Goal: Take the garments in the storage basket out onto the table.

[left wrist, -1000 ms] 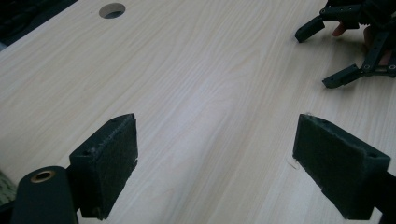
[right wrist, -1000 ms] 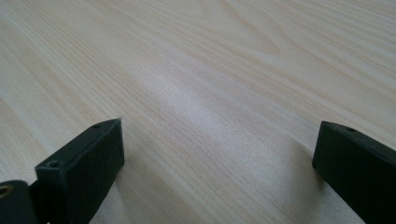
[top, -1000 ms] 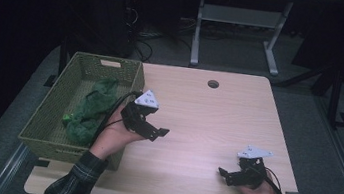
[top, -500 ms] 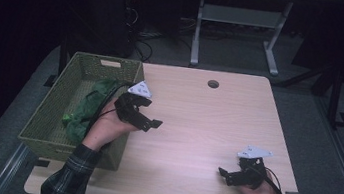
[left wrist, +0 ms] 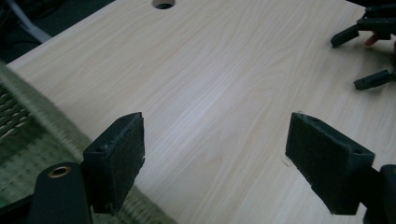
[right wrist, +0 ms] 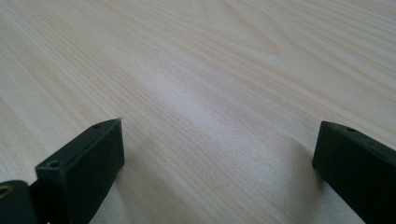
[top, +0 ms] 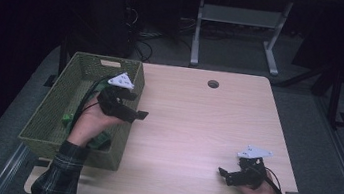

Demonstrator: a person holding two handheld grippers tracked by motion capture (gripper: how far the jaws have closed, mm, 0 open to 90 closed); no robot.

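Your left gripper [top: 128,109] has its jaws standing wide with nothing between them; they have just been closing a little, and through the gap you see only bare wood. In the left gripper view the two black pads [left wrist: 116,158] hang over the counter's left side, one of them just above the rim of the basket.

That olive-green woven rectangular basket [top: 54,112] sits at the counter's left edge, its long axis running from the near edge to the far edge, open side up. Green crumpled items [top: 69,118] lie inside it, partly hidden by your left hand [top: 88,124]; what they are cannot be told. Your left gripper sits over the basket's right wall and points right, toward the middle of the counter.

Your right gripper [top: 230,175] also holds its jaws wide apart and empty, low over the pale wooden counter [top: 196,125] near the near right corner, pointing left. It is well apart from the basket.

A round cable hole [top: 213,84] sits near the far edge.
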